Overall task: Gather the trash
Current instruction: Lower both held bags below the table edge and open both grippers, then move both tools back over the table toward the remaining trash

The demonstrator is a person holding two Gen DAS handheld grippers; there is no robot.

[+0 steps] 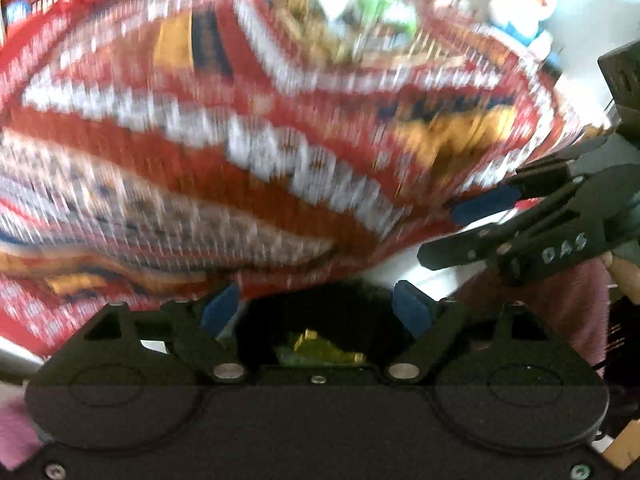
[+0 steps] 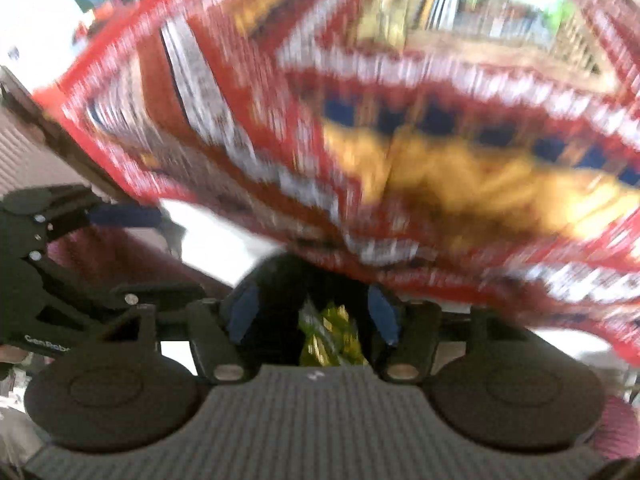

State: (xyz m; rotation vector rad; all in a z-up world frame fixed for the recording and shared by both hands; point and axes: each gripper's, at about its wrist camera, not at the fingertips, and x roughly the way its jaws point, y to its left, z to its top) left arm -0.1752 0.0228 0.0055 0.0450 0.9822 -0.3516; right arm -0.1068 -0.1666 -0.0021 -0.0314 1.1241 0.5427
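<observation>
We look down past our left gripper [image 1: 316,312], its blue pads [image 1: 218,308] spread wide with nothing pressed between them, at a dark opening just below, where a crumpled yellow-green wrapper [image 1: 320,350] lies. The opening reads as a black bin or bag [image 1: 320,304], though motion blur leaves us unable to tell which. Our right gripper [image 2: 314,312] hangs over the same dark mouth, its jaws likewise parted and free of any load, and the wrapper [image 2: 328,336] shows between and below its blue fingers [image 2: 242,312], apart from both. Each tool appears in the other's view: the right gripper [image 1: 500,216] reaches in from the right edge of the left wrist camera, the left gripper [image 2: 120,224] from the left edge of the right wrist camera. Behind them spreads a red rug [image 1: 240,140] patterned in white, orange and dark blue, heavily smeared by blur. At the far end stand a blue-and-white plush toy [image 1: 520,4] and some pale clutter too blurred to name
</observation>
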